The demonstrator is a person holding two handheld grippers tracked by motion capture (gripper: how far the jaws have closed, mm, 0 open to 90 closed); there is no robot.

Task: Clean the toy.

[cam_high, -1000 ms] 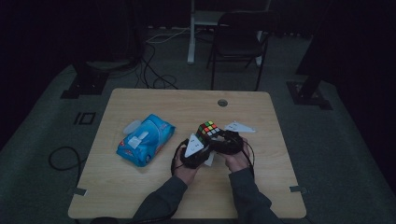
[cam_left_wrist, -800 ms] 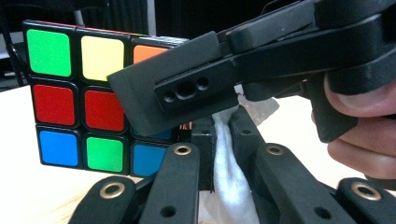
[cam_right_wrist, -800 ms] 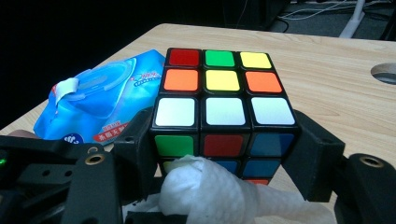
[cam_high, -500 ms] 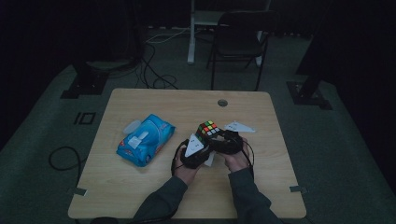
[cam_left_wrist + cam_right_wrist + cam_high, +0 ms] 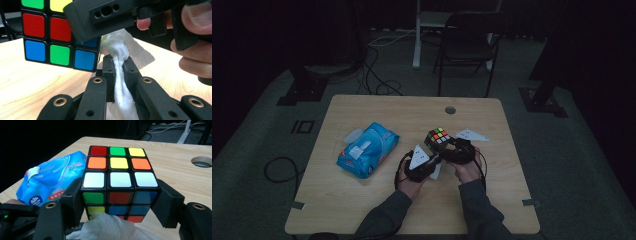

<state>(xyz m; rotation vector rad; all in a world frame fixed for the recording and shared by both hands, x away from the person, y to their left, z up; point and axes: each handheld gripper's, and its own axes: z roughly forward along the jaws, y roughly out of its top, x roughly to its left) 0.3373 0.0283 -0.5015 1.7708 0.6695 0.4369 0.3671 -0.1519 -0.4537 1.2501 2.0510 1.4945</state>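
Both jaws are busy. On the left gripper (image 5: 116, 62) they are squeezed tight on a white wipe (image 5: 120, 82), bunched into a thin twist between them. On the right gripper (image 5: 120, 202) they sit part way open, pressed on two sides of the cube (image 5: 120, 180), so the cube is held up just over the table (image 5: 377, 210), near its middle and close to the person. The wipe touches the low front face of the cube, so the job looks like wiping the cube clean.

I think the cube is light, hard and a bit slick. Its layers can turn, so it is best held flat on two facing sides, as it is now, not by a corner. The wipe is soft and floppy. It bends and gives no push unless it is held close to its tip.

Both grippers are packed close, so there is little room between them. A hard rub could twist the cube in its grip. A blue pack (image 5: 368, 156) lies to the left, a bit apart. Far back there is a round hole (image 5: 450, 110) in the table. To the right and near the front edge the table is bare, with room to move.
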